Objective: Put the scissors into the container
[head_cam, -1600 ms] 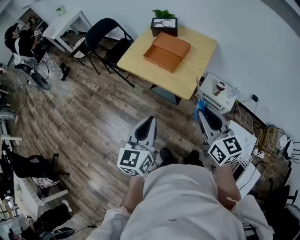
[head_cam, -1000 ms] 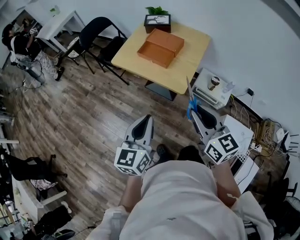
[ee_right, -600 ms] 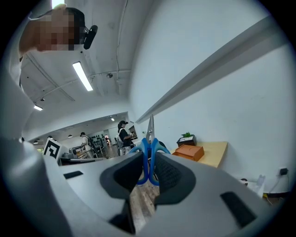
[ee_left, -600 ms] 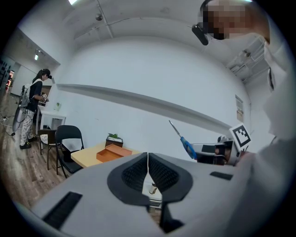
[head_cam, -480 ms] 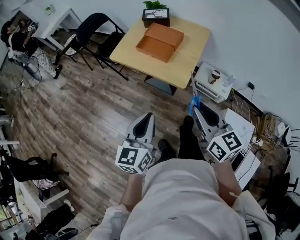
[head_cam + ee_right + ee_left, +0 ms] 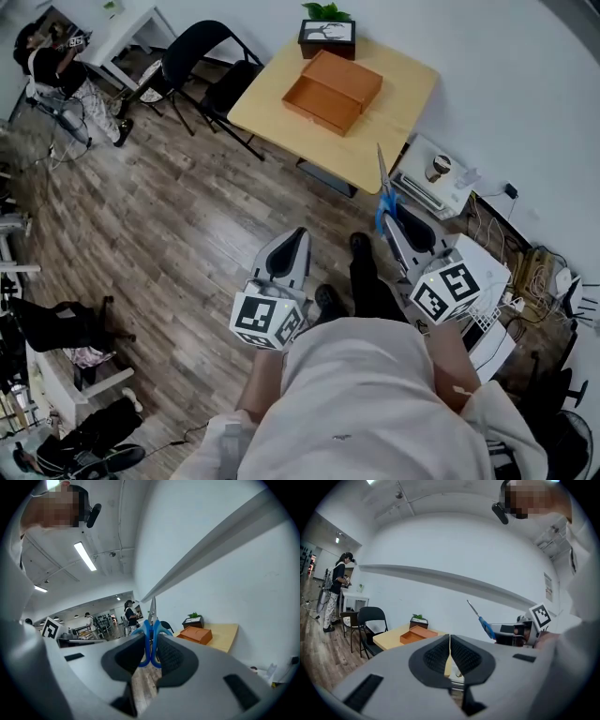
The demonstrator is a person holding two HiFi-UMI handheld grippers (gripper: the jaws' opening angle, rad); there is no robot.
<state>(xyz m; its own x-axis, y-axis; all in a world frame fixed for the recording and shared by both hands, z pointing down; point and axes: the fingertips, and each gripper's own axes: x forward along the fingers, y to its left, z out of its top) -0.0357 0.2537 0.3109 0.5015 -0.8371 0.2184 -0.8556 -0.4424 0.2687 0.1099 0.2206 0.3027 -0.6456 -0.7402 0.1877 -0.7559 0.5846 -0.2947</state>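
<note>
Two grippers are in view, one per hand. One of them, the right gripper (image 6: 150, 648), has its jaws pinched on the blue handles of a single pair of scissors (image 6: 151, 629). The blades are together and stick out past the jaw tips. In the head view the scissors (image 6: 381, 192) point toward 12 o'clock, in the air above the floor (image 6: 187, 216) and well apart from the container (image 6: 333, 92). At 9 o'clock of the right gripper (image 6: 398, 230) is the left gripper (image 6: 289, 255). The left gripper view shows the left gripper (image 6: 450, 656) with its two pads pressed together and nothing between them. Between the grippers, toward 6 o'clock, are the wearer's two dark shoes, one (image 6: 327, 300) behind the other (image 6: 359, 244). One orange container lies on one light wooden table (image 6: 394, 103) at 12 o'clock. It is open and looks like two shallow halves side by side. One small potted plant (image 6: 327, 34) stands just beyond it at the table's far edge. At 3 o'clock of the table's near corner, one cup (image 6: 437, 170) sits on a white unit by the wall. At 9 o'clock of the table stand what look like two black chairs (image 6: 202, 58). Farther out at 10 o'clock, one person (image 6: 52, 56) stands beside a white table (image 6: 127, 30).
</note>
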